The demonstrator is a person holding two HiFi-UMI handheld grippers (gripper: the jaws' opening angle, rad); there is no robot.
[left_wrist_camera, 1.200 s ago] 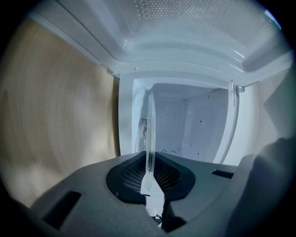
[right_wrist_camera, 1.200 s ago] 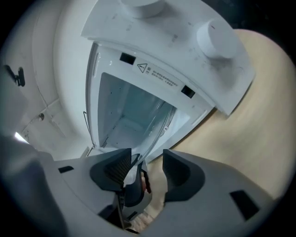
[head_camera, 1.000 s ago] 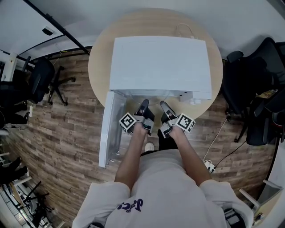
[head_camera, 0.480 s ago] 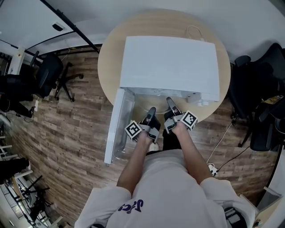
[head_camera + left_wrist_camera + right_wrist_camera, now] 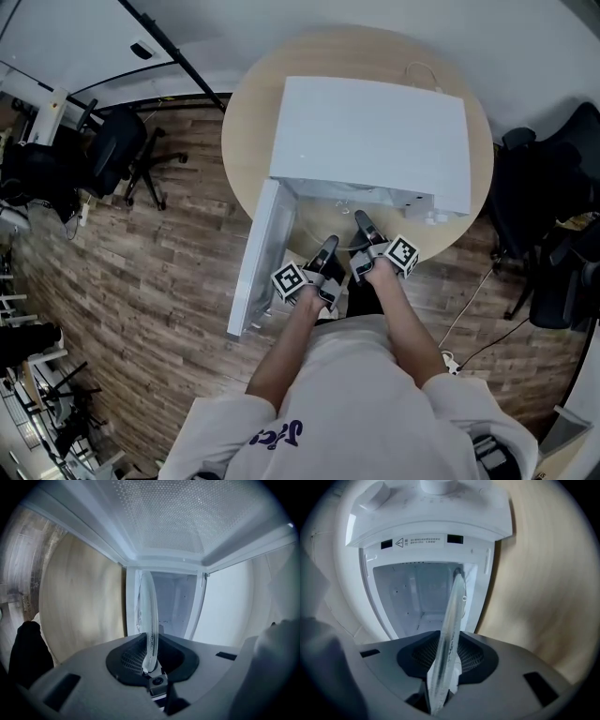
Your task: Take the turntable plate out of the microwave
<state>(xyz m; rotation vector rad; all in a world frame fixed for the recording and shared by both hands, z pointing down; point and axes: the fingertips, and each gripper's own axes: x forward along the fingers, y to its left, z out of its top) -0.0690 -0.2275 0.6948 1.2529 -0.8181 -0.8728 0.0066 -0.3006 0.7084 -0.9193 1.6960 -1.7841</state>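
Note:
The white microwave (image 5: 370, 141) stands on a round wooden table (image 5: 246, 141) with its door (image 5: 262, 258) swung open to the left. The clear glass turntable plate (image 5: 149, 616) shows edge-on in both gripper views, in front of the empty cavity (image 5: 417, 597). My left gripper (image 5: 328, 246) holds its rim (image 5: 149, 656); its jaws have just been opening slightly, with the rim still between the pads. My right gripper (image 5: 361, 223) has just been closing, and the plate (image 5: 451, 634) sits clamped between its pads (image 5: 461, 656). In the head view the plate is hard to make out.
The open door juts out past the table edge at the left of my hands. The control panel (image 5: 426, 503) is on the microwave's right side. Office chairs stand at the left (image 5: 117, 155) and right (image 5: 548, 216). A cable and power strip (image 5: 448, 356) lie on the wooden floor.
Both grippers have drawn back a little from the microwave opening toward the person, the left more than the right. The head camera has shifted, so the microwave sits further right in view.

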